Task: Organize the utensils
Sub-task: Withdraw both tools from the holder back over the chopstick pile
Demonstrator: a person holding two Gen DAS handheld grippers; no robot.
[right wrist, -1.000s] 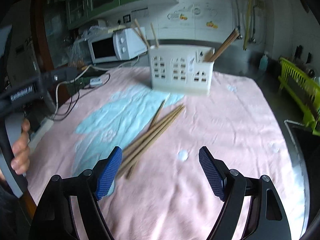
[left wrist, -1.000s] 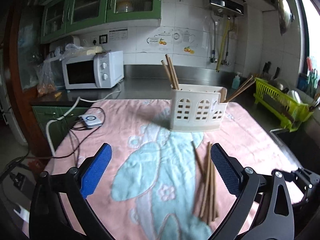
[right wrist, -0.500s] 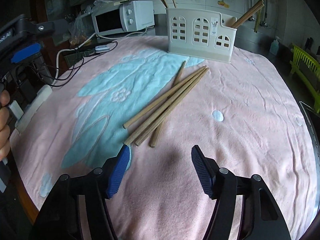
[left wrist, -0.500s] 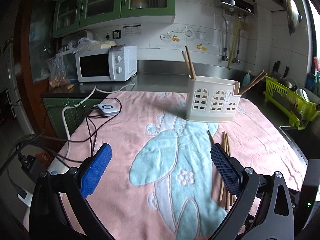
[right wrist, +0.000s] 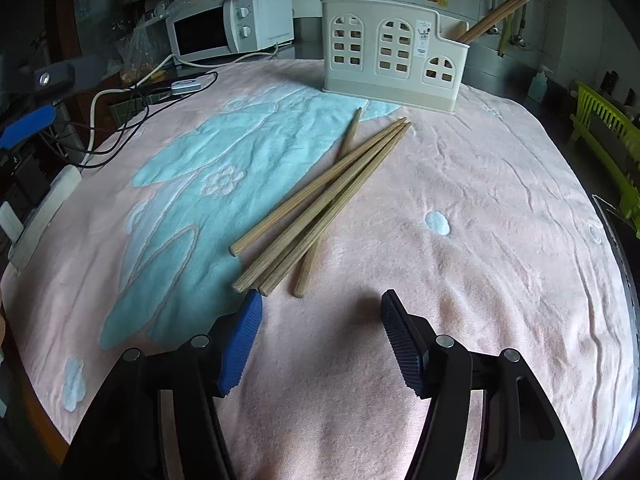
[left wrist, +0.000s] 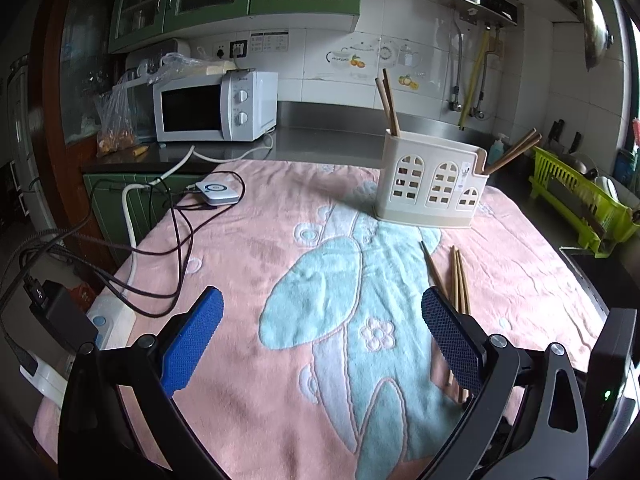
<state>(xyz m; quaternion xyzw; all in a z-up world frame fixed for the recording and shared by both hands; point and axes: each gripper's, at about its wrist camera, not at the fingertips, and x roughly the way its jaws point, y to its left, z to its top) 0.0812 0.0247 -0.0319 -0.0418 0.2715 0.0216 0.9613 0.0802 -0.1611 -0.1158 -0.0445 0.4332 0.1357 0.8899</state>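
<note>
Several wooden chopsticks [right wrist: 320, 204] lie loose on the pink and blue cloth [right wrist: 480, 208]. Their near ends sit just ahead of my right gripper [right wrist: 322, 308], which is open and low over the cloth with nothing between its pads. A cream utensil holder [right wrist: 392, 56] stands at the far side with chopsticks [right wrist: 492, 16] upright in it. In the left wrist view the holder [left wrist: 432, 188] is ahead to the right, and the loose chopsticks [left wrist: 456, 276] run behind my right finger. My left gripper [left wrist: 322, 304] is open wide and empty.
A white microwave [left wrist: 216, 108] stands on the counter at back left. Dark cables [left wrist: 172, 240], a white hub [left wrist: 218, 194] and a power strip [left wrist: 108, 320] crowd the cloth's left edge. A green dish rack [left wrist: 580, 196] is at the right.
My right gripper has sunk toward the near ends of the loose chopsticks and its jaws have narrowed. My left gripper has shifted, so the chopsticks now lie by its right finger.
</note>
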